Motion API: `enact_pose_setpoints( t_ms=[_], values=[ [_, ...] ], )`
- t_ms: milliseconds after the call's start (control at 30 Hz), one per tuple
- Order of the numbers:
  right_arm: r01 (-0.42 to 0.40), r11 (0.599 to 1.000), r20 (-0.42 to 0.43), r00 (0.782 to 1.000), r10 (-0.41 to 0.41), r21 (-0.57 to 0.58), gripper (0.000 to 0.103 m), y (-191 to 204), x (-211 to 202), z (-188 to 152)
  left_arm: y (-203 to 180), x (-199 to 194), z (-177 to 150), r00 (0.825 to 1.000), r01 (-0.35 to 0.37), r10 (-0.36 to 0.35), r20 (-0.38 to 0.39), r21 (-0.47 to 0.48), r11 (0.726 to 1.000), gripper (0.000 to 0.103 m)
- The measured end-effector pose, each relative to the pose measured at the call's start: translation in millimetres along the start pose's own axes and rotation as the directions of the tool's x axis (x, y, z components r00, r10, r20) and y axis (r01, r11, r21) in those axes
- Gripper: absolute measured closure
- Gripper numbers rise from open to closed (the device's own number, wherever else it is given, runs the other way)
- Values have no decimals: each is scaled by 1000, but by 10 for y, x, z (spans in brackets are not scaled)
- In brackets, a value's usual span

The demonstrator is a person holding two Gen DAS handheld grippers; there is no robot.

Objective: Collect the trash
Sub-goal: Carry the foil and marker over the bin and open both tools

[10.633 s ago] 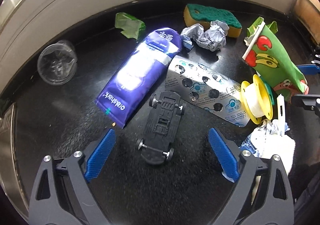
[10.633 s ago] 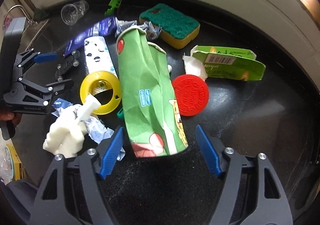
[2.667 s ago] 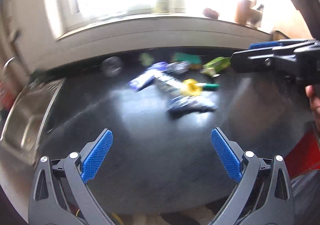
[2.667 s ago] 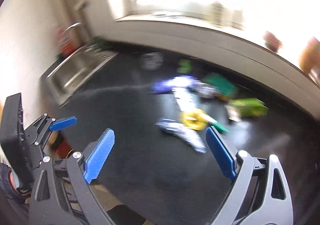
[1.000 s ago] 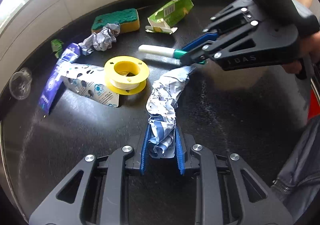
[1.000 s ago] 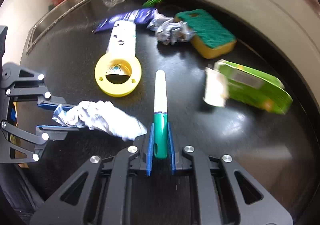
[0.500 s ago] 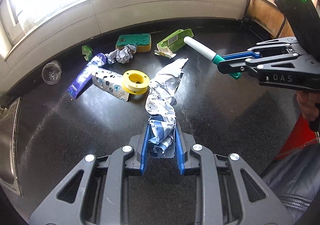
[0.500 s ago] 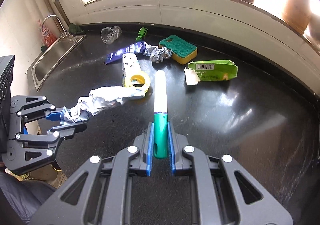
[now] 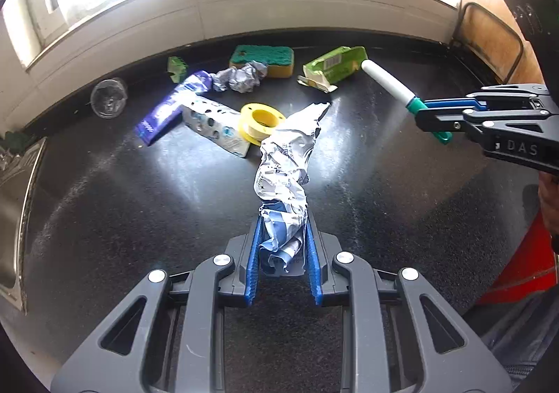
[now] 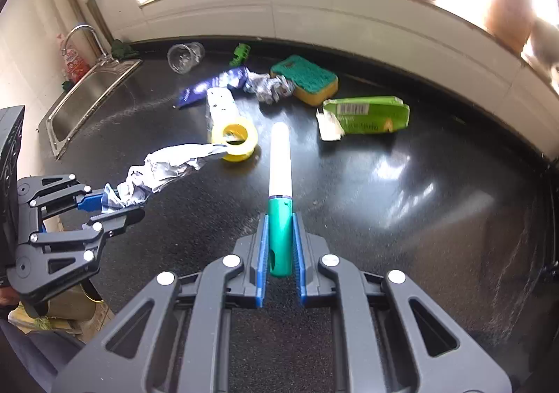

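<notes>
My left gripper point(image 9: 282, 218) is shut on a crumpled white and blue wrapper point(image 9: 290, 162) and holds it above the black counter point(image 9: 139, 204). It also shows in the right wrist view point(image 10: 111, 206) with the wrapper point(image 10: 167, 165). My right gripper point(image 10: 280, 214) is shut on the green cap of a white and green marker point(image 10: 280, 162), lifted off the counter. It shows at the right of the left wrist view point(image 9: 433, 113) with the marker point(image 9: 387, 83).
On the counter lie a yellow tape roll point(image 9: 262, 120), a silver blister pack point(image 9: 213, 123), a purple packet point(image 9: 167, 106), crumpled foil point(image 9: 241, 76), a green sponge point(image 9: 262, 59), a green carton point(image 9: 332, 68) and a clear cup point(image 9: 108, 97). A sink point(image 10: 87, 95) is at the left.
Both grippers have lifted and drawn back from the pile with the wrapper and the marker held. The counter items look smaller and farther away.
</notes>
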State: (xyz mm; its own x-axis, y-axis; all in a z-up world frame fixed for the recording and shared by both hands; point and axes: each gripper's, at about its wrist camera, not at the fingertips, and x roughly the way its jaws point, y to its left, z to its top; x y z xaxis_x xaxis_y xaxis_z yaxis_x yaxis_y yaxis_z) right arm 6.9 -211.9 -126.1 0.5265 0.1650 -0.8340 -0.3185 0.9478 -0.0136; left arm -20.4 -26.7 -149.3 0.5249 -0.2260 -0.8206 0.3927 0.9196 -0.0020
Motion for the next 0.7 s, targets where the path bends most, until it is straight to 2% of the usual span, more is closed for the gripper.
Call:
enact_pose_setpoints(
  t_ms=[200,333,467,567,667,700],
  values=[
    [-51,995,45,997,55,-85,89,420,-173,243,323,-415,-79,994,-83,91,59,-123,989,80],
    [-128,976,66,988,142,-177,89,978,-197,477,703,-805,-332,978,-160,188,92,-251,955,80],
    [-228,927,40,967,251,-297,89,1781,-109,618,1117,-1199,-765,945,-273,320,69,-379,884,80],
    [-332,858,-24,936,351,-392,89,2499,-9,606,1395,-1485,-1203,913,-350,407,17,-478,806,80],
    [-429,775,-110,896,430,-465,89,3167,83,490,1653,-1688,-1770,878,-427,472,-79,-574,699,80],
    [-468,735,-155,877,455,-490,89,3447,136,412,1706,-1710,-1913,873,-441,477,-107,-592,675,80]
  ],
)
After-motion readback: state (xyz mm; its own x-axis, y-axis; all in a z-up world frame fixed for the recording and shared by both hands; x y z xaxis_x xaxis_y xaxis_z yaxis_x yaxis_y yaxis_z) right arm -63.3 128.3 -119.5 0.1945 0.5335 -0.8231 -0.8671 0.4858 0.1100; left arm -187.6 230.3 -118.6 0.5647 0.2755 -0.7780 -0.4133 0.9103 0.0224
